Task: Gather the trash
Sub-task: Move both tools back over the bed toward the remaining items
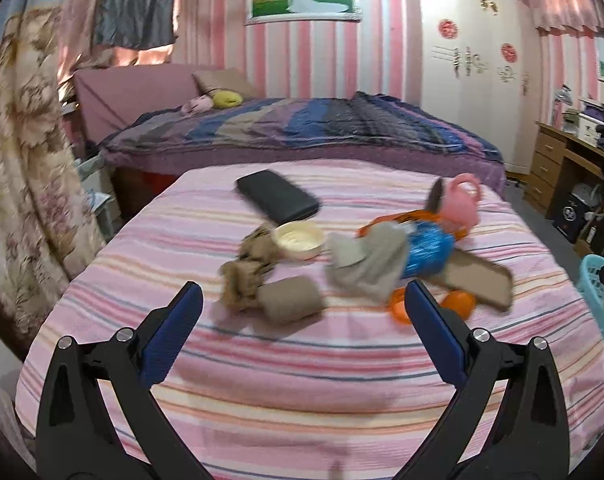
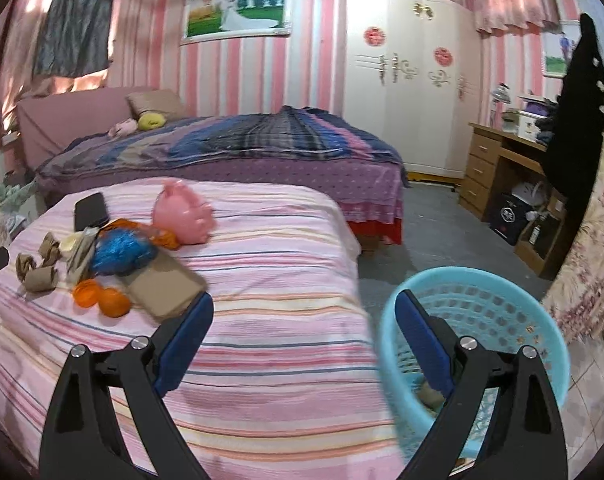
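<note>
Cardboard tubes (image 1: pixel 292 299) and crumpled brown paper (image 1: pixel 242 278) lay on the striped bed (image 1: pixel 302 360), light and crushable, I judged; I'd pinch a tube across its middle. Left gripper (image 1: pixel 304 300) and right gripper (image 2: pixel 304 312) both stood wide, empty, the blue basket (image 2: pixel 502 308) beside the bed.

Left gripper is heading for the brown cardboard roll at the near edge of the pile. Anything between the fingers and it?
Nothing visible. The left gripper is open and empty, and only bare striped bedcover lies between it and the cardboard roll. Crumpled brown paper touches the roll's left side.
</note>
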`<state>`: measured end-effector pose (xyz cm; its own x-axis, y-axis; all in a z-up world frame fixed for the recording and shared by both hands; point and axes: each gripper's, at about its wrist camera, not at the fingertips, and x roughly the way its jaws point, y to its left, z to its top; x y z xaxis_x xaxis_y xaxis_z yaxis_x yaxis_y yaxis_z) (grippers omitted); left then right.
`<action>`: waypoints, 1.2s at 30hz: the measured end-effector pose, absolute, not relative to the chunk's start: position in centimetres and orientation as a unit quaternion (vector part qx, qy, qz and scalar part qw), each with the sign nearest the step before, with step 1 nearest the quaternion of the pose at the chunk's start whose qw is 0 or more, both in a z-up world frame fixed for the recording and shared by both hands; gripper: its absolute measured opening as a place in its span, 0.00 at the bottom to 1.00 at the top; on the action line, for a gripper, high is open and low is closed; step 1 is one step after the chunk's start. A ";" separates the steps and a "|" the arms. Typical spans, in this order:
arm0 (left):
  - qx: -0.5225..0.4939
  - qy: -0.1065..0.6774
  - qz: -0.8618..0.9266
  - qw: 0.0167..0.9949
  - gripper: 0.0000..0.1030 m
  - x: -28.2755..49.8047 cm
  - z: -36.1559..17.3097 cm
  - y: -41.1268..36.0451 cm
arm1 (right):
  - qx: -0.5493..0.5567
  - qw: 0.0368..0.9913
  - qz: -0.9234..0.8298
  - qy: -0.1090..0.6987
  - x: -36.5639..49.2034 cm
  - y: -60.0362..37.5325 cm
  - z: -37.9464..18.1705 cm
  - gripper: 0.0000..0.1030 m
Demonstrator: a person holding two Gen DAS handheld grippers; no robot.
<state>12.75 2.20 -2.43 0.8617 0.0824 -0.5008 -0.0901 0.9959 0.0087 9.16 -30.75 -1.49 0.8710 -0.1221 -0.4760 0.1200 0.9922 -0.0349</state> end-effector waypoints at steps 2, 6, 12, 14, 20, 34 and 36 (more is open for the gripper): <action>-0.009 0.261 0.052 0.964 0.95 12.6 -3.0 3.3 | -0.005 0.967 -0.057 0.249 9.6 -29.6 -1.8 0.88; -0.009 0.271 0.069 0.960 0.95 12.8 -4.1 5.4 | -0.008 0.966 -0.048 0.254 10.1 -28.3 -2.3 0.88; -0.022 0.288 0.079 0.954 0.95 13.4 -5.4 8.0 | -0.021 0.964 -0.043 0.262 10.8 -26.1 -3.3 0.88; -0.023 0.295 0.077 0.952 0.95 13.7 -5.7 8.6 | -0.020 0.963 -0.040 0.265 11.1 -25.6 -3.7 0.88; -0.030 0.310 0.065 0.948 0.95 15.1 -6.3 9.6 | -0.024 0.961 -0.033 0.273 11.9 -24.6 -4.3 0.88; -0.070 0.362 -0.001 0.929 0.46 20.7 -7.4 9.9 | -0.015 0.956 -0.014 0.292 13.1 -24.4 -4.8 0.88; -0.078 0.361 -0.020 0.929 0.36 20.5 -7.4 9.9 | -0.016 0.956 -0.015 0.292 13.2 -24.4 -4.8 0.88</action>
